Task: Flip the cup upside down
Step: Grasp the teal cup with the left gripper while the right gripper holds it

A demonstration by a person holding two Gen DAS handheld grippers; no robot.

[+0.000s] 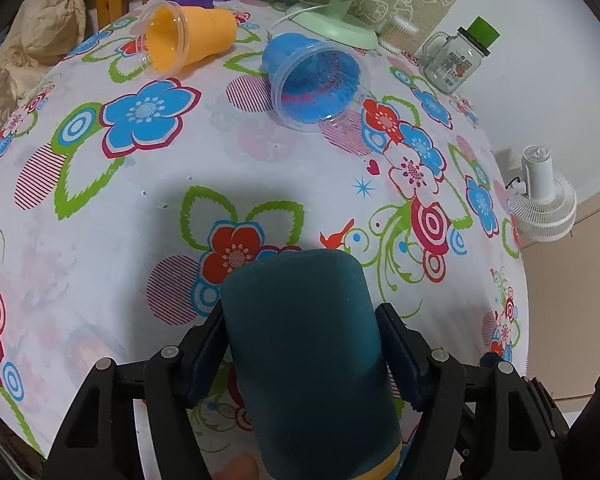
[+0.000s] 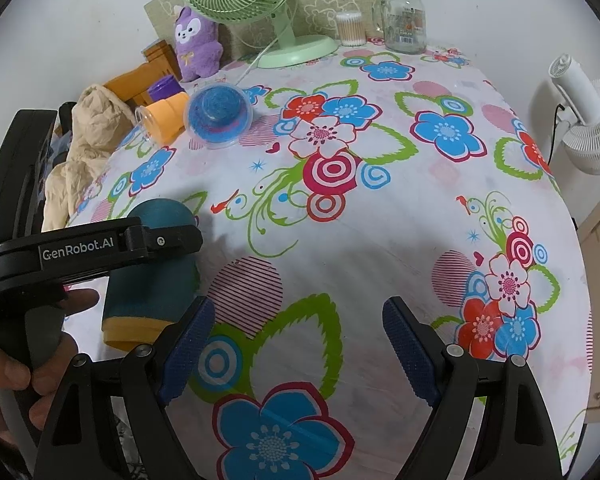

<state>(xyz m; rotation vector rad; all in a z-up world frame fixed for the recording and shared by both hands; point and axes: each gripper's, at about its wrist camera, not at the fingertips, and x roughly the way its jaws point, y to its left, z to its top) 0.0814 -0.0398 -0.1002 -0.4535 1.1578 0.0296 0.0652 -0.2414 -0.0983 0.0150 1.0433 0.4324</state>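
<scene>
My left gripper is shut on a dark teal cup with a yellow rim band. The cup's closed base points away from the camera and its rim end is toward the bottom of the view. In the right wrist view the same cup stands base up, rim down, at the table's left, with the left gripper clamped around it. My right gripper is open and empty over the flowered tablecloth, to the right of the cup.
A blue cup and an orange cup lie on their sides at the far end. Behind them stand a green fan, a glass jar, cotton swabs and a purple plush. A white fan is off the right edge.
</scene>
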